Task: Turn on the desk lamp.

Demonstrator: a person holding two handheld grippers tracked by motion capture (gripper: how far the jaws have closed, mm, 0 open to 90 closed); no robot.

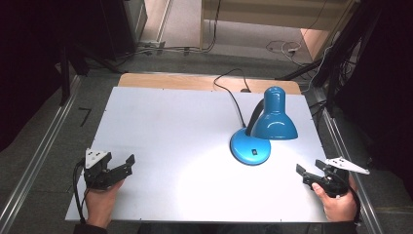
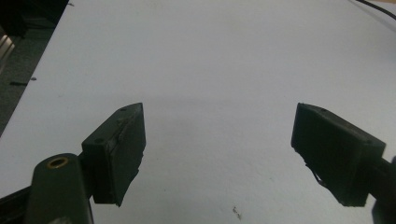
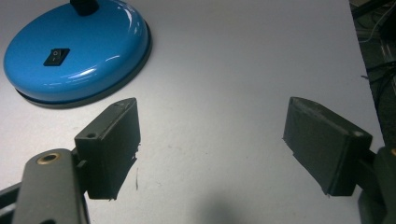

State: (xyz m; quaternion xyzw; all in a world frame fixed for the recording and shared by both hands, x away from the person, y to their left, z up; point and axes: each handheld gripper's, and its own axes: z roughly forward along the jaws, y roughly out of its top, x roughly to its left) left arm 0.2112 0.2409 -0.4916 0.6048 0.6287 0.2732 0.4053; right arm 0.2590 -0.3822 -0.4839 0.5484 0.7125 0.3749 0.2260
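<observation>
From the high view, a blue lamp is seen on the white table, nearer the right tongs. In the left gripper view, the left tongs are held wide open over bare table. In the right gripper view, the right tongs are open too, and the switch should probably be pressed softly.

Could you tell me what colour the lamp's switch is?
Black, on the blue base; the switch shows best in the right gripper view.

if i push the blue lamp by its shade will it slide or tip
Probably tip or flex before sliding: the shade sits high on a bent black neck, off-centre from the round base. The base's glossy dome looks slippery to grip. The trailing cord may drag.
</observation>
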